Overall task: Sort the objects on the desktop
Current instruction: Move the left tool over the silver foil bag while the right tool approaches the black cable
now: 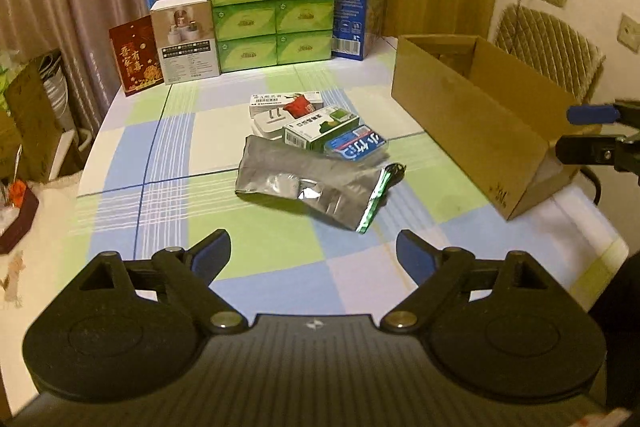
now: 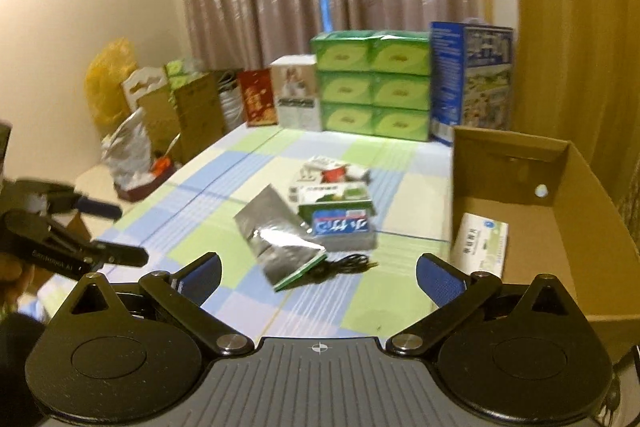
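Left wrist view showed us the cardboard box at right; the foil pouch lay straight ahead of our left gripper, long axis crosswise. Our right gripper stood beside the box. Both spread wide, empty.

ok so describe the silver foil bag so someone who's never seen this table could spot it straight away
Start at the open cardboard box on one side of the checked tablecloth; a small pile of packets lies mid-table beside it. The silver foil bag lies flat at the pile's near edge, in front of the blue packet. It is the only crinkled, shiny metallic item, with a green edge.
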